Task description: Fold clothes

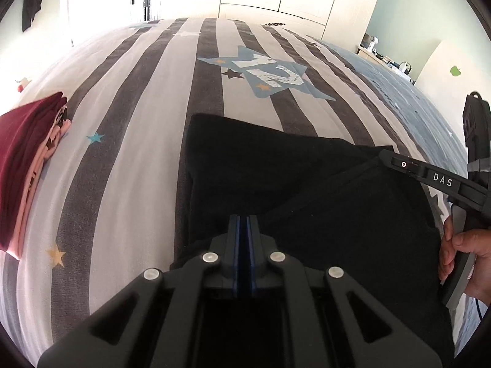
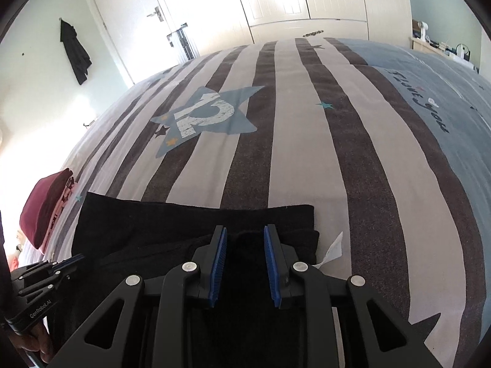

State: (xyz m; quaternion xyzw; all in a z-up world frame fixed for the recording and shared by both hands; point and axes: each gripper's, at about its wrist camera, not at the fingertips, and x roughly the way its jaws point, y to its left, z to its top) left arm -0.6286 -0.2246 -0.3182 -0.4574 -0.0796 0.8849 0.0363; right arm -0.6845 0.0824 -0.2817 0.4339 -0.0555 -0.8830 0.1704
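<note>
Two grippers, one black garment (image 1: 276,178), and a whole lot of striped bedspread (image 1: 129,141) under it all. That spread is grey and white stripes with little stars, plus a big blue star (image 2: 208,116) printed with a distressed "13", sitting well beyond the garment's far edge. Off to the garment's right the cover turns blue with some cursive writing I can't make out.

The garment lies flat on the spread, partly folded, right at your end of the bed. A white tag (image 2: 333,250) pokes out at its right edge. To its left there's a folded stack (image 1: 27,165), maroon over pink.

Your left gripper (image 1: 244,219) has its blue pads pressed together over the garment; can't tell if any cloth is caught in them. "GenRobot.AI" reads on its body. Your right gripper (image 2: 245,236) hangs over the garment with fingers spread apart, nothing between them. "DAS" is printed along its side.
</note>
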